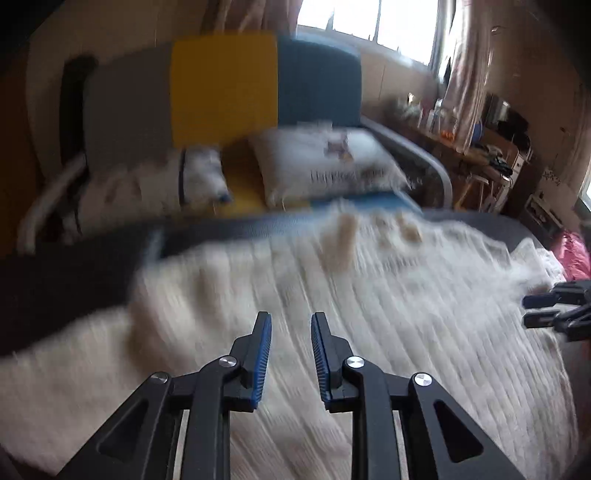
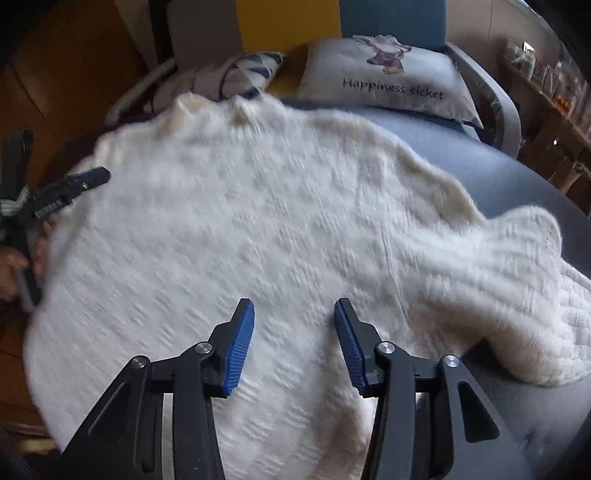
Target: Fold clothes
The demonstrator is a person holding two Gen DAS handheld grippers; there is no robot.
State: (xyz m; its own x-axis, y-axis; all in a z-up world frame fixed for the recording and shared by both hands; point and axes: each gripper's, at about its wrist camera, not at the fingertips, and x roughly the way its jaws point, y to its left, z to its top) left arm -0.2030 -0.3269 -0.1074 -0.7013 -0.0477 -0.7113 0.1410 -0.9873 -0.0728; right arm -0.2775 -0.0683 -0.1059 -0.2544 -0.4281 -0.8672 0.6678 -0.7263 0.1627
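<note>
White knit sweater (image 2: pixel 258 221) — spread flat, sleeve trailing right.

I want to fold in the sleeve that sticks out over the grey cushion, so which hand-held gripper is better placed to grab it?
The right hand-held gripper, probably: the sleeve lies just to its right, and its jaws are open and empty. The left hand-held gripper sits at the sweater's opposite edge.

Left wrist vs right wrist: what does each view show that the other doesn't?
Left wrist only: window, pink fabric.

Right wrist only: the sweater's sleeve, the hand holding the left gripper.

Both: white knit sweater spread flat, printed pillow, both grippers open and empty; right gripper.
</note>
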